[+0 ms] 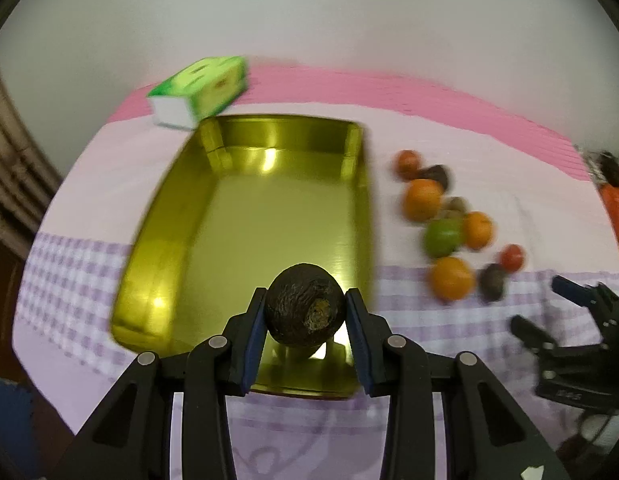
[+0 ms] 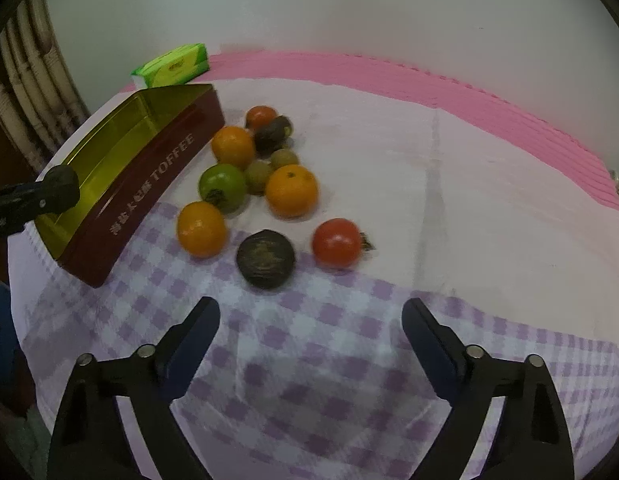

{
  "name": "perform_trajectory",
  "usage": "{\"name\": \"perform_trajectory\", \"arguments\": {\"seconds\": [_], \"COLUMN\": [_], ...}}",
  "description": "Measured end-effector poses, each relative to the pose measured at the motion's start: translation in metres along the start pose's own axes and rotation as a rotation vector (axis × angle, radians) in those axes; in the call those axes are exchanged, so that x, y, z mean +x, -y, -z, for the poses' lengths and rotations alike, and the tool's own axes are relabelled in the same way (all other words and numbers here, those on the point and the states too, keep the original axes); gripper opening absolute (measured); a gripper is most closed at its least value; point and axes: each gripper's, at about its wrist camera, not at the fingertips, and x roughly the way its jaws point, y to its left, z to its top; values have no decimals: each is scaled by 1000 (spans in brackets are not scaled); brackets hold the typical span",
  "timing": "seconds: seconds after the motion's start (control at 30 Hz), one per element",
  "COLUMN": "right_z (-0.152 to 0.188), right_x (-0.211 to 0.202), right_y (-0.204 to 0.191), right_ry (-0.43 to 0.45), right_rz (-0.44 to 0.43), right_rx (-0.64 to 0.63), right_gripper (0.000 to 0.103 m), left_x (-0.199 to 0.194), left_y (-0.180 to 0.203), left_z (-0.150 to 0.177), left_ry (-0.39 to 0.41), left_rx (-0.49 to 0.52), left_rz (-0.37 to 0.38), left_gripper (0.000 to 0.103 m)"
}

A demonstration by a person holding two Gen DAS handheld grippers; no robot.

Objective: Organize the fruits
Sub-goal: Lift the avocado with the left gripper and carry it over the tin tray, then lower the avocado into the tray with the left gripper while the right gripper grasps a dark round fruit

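My left gripper (image 1: 305,312) is shut on a dark wrinkled round fruit (image 1: 305,304), held above the near end of a gold-lined tin tray (image 1: 249,208). The tray holds nothing else. In the right wrist view the same tin (image 2: 149,184) shows a dark red side reading TOFFEE. Right of it lies a cluster of fruit: several oranges (image 2: 291,190), a green tomato (image 2: 223,187), a red tomato (image 2: 336,242) and a dark wrinkled fruit (image 2: 265,259). My right gripper (image 2: 311,320) stands open just short of that dark fruit, nothing between its fingers.
A green tissue pack (image 1: 201,90) lies behind the tin's far end. The table wears a lilac checked cloth (image 2: 309,360) over a pink cover (image 2: 469,92), against a pale wall. Curtains hang at the left.
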Motion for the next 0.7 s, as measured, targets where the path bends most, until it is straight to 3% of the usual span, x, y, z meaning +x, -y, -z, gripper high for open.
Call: {"name": "perform_trajectory", "arguments": {"seconds": [0.17,0.7], "right_z": [-4,-16], "right_x": [13,35], "right_y": [-10,-23], "right_ry": [-18,-24], "right_rz": [-19,35], "right_rx": [2,-17], "right_gripper": [72,63], "left_x": [8,30], "left_y": [-36,-47], "left_z": [5,16], "left_ry": [-7,-46], "left_rx": [-31,-39], "left_rz": [-46,-58], "left_gripper": [34,34]}}
